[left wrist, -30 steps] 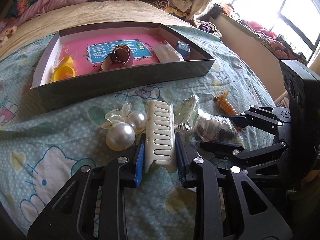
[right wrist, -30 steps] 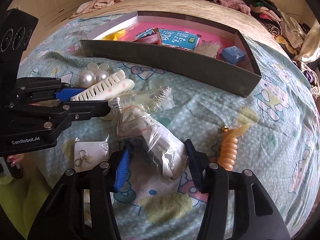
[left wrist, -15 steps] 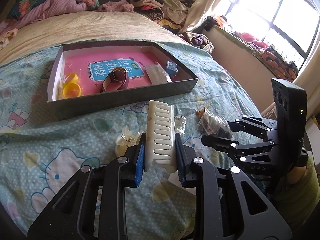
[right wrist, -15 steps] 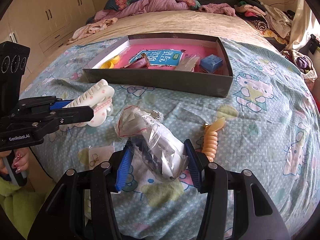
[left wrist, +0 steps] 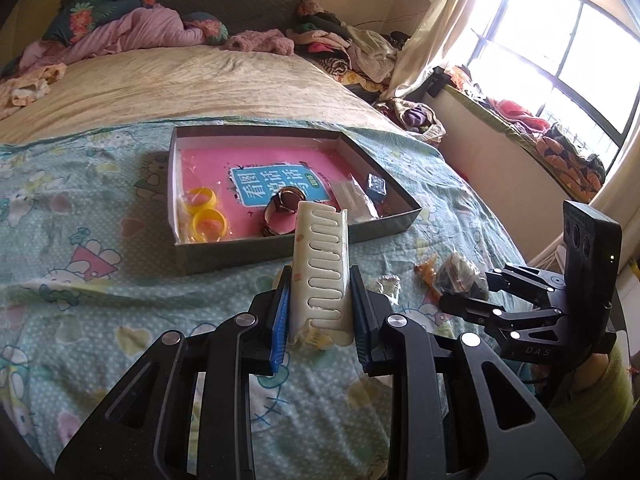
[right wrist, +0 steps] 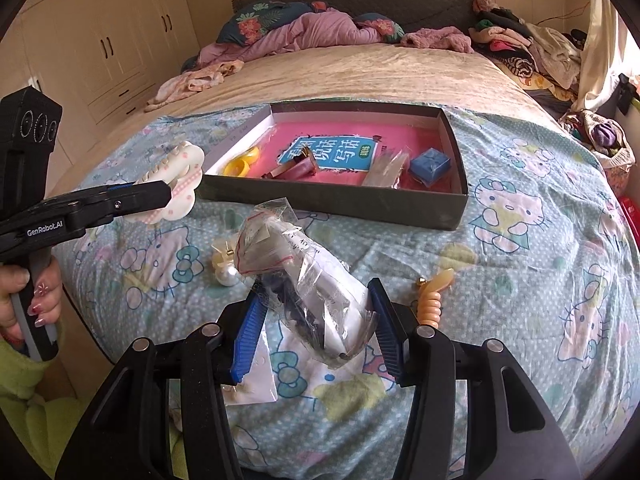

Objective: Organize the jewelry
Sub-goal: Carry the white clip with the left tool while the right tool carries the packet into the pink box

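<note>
Currently left gripper (left wrist: 320,312) clamps the cream toothed plastic hair claw (left wrist: 322,264) and right gripper (right wrist: 316,320) pinches the crinkled clear plastic bag (right wrist: 308,280), both raised short of the grey open-topped cardboard box (right wrist: 332,200); carry each clear over its near wall before releasing.

The hair claw (left wrist: 320,268) looked like smooth, glossy cream plastic. The bag (right wrist: 316,280) was thin, clear, crinkled plastic that caught the light. The box (right wrist: 332,200) seemed matt grey cardboard, and a pink paper sheet with a slight sheen lay inside it. The bedsheet (right wrist: 520,280) was soft, matt printed cloth. The pearl clip (right wrist: 226,276) shone, smooth and glossy. The spiral hair tie (right wrist: 430,300) looked like smooth, semi-glossy orange plastic.
</note>
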Motion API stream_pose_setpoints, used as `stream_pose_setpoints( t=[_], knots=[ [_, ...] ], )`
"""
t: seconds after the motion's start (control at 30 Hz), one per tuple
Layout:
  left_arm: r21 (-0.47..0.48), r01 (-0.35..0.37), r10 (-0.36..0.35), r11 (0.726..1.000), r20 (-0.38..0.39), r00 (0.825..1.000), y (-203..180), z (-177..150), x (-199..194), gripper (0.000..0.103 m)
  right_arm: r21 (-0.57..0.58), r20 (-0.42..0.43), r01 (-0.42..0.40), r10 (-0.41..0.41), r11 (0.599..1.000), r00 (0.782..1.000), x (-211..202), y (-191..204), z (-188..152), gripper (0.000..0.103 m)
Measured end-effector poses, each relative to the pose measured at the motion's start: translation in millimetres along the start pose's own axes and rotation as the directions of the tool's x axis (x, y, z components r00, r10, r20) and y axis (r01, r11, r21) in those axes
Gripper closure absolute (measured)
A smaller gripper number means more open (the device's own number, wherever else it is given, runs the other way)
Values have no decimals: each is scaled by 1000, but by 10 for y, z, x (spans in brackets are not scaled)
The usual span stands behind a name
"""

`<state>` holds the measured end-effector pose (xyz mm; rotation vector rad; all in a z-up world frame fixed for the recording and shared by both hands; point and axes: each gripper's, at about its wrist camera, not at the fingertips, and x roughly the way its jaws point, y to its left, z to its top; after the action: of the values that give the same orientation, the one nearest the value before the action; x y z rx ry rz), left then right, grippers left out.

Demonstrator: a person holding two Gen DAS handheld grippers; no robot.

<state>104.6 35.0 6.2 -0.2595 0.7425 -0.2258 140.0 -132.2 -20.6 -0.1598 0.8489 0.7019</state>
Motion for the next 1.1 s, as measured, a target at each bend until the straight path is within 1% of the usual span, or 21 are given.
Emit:
stream_pose_setpoints(
  t=[0.33, 0.6, 0.8, 1.1],
  knots=[
    [-40, -41, 43, 998, 50, 998, 240, 90, -128, 84, -10, 49, -27, 28, 1000, 998, -77, 183, 187, 54],
    [-61, -54, 60, 997, 88, 994, 362, 219, -151, 84, -16, 97, -37, 39, 999, 995, -130, 265, 401, 54],
    [-69, -52, 59, 996, 106, 993, 370, 307, -112, 84, -19, 139, -39, 42, 999, 989, -193, 279, 590, 54],
    [-51, -49, 55, 998, 118, 991, 268, 448, 6, 84, 0, 198, -45, 44, 999, 979, -236, 243, 855, 54]
  ],
)
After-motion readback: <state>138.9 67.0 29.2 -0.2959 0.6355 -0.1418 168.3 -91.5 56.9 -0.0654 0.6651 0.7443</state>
